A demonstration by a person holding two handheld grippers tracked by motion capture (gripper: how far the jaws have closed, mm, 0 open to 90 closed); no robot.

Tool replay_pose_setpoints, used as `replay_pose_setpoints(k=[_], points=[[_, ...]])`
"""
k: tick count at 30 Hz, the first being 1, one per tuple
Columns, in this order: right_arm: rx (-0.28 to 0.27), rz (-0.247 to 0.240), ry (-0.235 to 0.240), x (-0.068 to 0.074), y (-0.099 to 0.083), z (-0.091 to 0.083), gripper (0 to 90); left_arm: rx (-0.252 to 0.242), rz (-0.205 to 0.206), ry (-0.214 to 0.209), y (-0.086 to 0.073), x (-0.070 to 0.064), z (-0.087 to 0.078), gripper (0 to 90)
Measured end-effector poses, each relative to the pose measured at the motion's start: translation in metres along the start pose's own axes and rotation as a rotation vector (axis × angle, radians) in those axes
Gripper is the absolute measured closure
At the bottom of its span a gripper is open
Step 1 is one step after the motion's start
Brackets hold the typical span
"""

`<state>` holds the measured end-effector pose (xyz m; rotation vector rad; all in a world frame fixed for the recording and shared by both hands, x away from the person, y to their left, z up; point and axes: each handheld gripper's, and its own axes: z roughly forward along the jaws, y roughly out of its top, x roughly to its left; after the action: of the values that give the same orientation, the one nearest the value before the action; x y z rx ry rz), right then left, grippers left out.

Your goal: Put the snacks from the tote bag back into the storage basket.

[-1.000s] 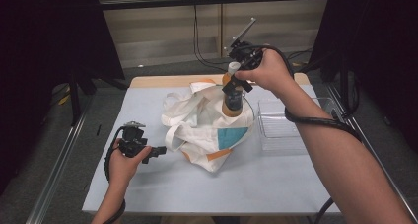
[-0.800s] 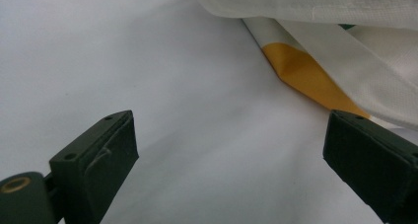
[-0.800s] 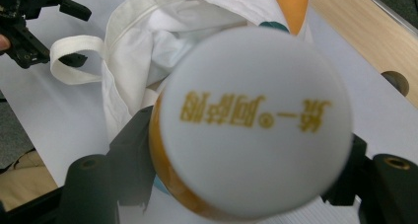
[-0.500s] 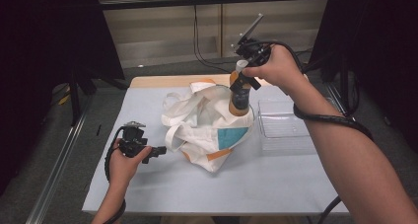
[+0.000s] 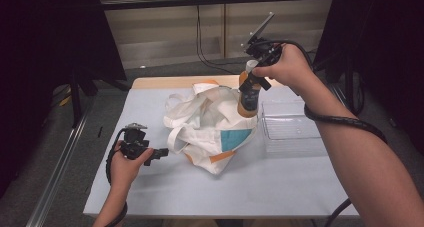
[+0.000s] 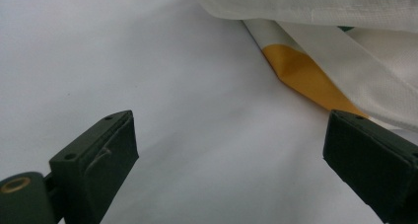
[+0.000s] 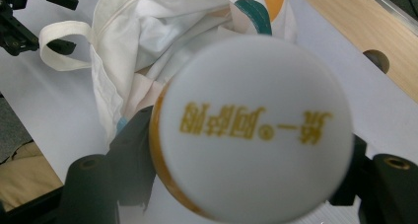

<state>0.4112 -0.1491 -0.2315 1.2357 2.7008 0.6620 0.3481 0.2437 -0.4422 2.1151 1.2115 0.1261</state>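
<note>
A white tote bag [image 5: 210,127] with teal and orange patches lies crumpled in the middle of the table. My right gripper [image 5: 255,76] is shut on an orange bottle with a white cap [image 5: 248,97] and holds it upright over the bag's right rim. In the right gripper view the printed cap [image 7: 254,125] sits between the jaws, with the bag [image 7: 143,51] below it. My left gripper [image 5: 159,152] rests low on the table just left of the bag. It is open [image 6: 231,169], with bare table between its jaws and the bag's orange corner [image 6: 305,81] ahead.
A clear plastic tray [image 5: 290,129] stands right of the bag, close to the bottle. The white table [image 5: 250,192] has a wooden strip [image 5: 165,82] along its far edge. Black frame posts rise at both sides. The other hand's gripper [image 7: 19,17] shows far off in the right gripper view.
My right gripper has carried the bottle slightly up and to the right, toward the tray. The left gripper and the bag have stayed where they were.
</note>
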Motion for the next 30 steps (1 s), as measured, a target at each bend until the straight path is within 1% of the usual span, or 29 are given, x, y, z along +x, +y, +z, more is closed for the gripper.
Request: replay_pose_setpoints(k=[2,6,7,9,10,11,13,14,15,16,19,20,23,25,27,30], points=[[0.0,0.009,0.005,-0.002,-0.002,-0.002,30.5,-0.006,0.0,0.001,0.0,-0.001,0.0,6.1],[-0.002,0.016,0.0,-0.003,-0.005,-0.002,30.5,-0.001,0.005,0.001,0.0,0.0,0.0,5.8],[-0.001,0.014,-0.002,-0.004,-0.007,-0.002,30.4,-0.013,0.003,-0.001,0.0,0.0,0.0,5.5],[-0.005,0.01,0.001,-0.006,-0.008,-0.002,30.4,-0.017,0.004,0.002,0.0,-0.001,0.0,5.4],[-0.003,0.017,0.004,-0.006,-0.009,-0.002,30.4,-0.005,0.019,-0.004,0.0,0.0,-0.002,5.3],[-0.006,0.023,0.004,-0.008,-0.012,-0.003,30.5,-0.017,0.021,-0.005,0.0,0.0,-0.002,4.7],[-0.006,0.021,0.0,-0.009,-0.013,-0.003,30.5,-0.017,0.025,-0.001,0.0,0.0,-0.002,4.7],[-0.004,0.027,-0.004,-0.01,-0.015,-0.004,30.4,-0.009,0.032,-0.002,0.0,0.0,-0.003,4.8],[-0.004,0.027,-0.004,-0.01,-0.015,-0.004,30.4,-0.021,0.025,-0.002,-0.001,-0.001,-0.002,4.8],[-0.008,0.021,-0.009,-0.011,-0.017,-0.004,30.5,-0.017,0.032,-0.005,-0.001,-0.001,-0.003,4.8],[-0.002,0.026,-0.01,-0.014,-0.021,-0.005,30.4,-0.019,0.034,0.001,-0.001,-0.001,-0.004,4.7],[0.003,0.037,-0.016,-0.015,-0.024,-0.006,30.4,-0.019,0.032,0.003,-0.001,-0.001,-0.004,4.8],[0.008,0.033,-0.019,-0.017,-0.027,-0.007,30.4,-0.015,0.041,0.009,-0.001,0.0,-0.004,4.8],[0.005,0.038,-0.021,-0.019,-0.03,-0.008,30.4,-0.022,0.033,0.007,-0.001,-0.001,-0.005,4.8],[0.012,0.042,-0.021,-0.021,-0.032,-0.008,30.4,-0.018,0.04,0.001,0.0,-0.001,-0.005,4.8],[0.021,0.044,-0.024,-0.024,-0.037,-0.009,30.4,-0.021,0.045,0.012,0.0,-0.001,-0.005,4.8]])
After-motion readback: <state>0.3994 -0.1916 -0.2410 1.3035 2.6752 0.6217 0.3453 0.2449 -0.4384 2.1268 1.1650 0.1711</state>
